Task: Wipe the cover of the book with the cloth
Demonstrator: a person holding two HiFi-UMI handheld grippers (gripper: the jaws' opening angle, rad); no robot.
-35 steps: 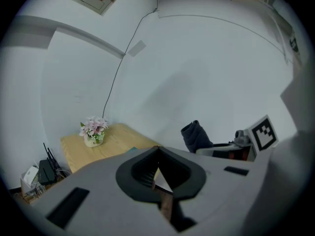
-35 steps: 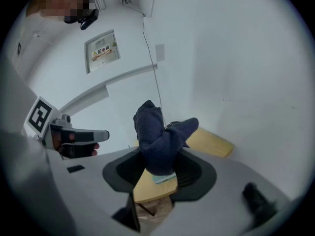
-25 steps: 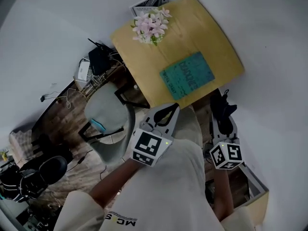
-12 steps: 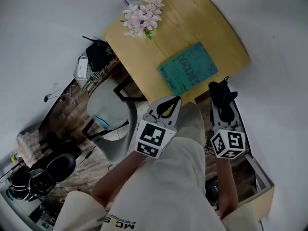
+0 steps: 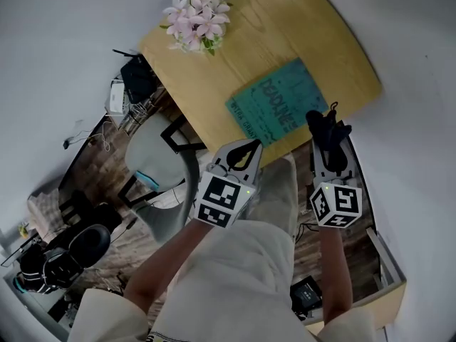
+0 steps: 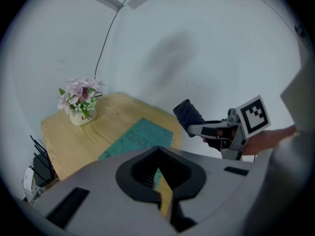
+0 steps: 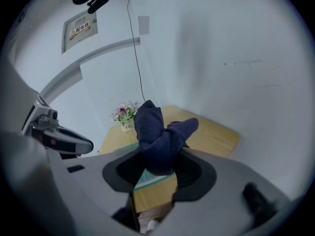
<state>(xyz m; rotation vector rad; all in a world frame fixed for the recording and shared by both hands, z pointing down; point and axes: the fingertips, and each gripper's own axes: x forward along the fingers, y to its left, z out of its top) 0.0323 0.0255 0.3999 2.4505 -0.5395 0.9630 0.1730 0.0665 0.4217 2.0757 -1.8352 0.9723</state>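
A teal book (image 5: 276,110) lies flat on the yellow wooden table (image 5: 320,41), near its front edge. My right gripper (image 5: 328,142) is shut on a bunched dark navy cloth (image 5: 323,125), held in the air at the book's near right corner. From its own view the cloth (image 7: 158,132) fills the jaws and hides most of the book (image 7: 150,179). My left gripper (image 5: 251,148) hangs just off the table's front edge, below the book, shut with nothing in it. In the left gripper view the book (image 6: 138,137) lies ahead and the cloth (image 6: 187,114) is at the right.
A pot of pink flowers (image 5: 192,18) stands at the table's far left corner. Left of the table are a grey chair (image 5: 158,168) and a black box with cables (image 5: 135,78). White walls close in behind and to the right. A low cabinet (image 5: 385,283) stands at the lower right.
Both grippers have come closer to the table's front edge. The cloth in the right gripper now reaches the book's near corner. The left gripper stays shut and empty.
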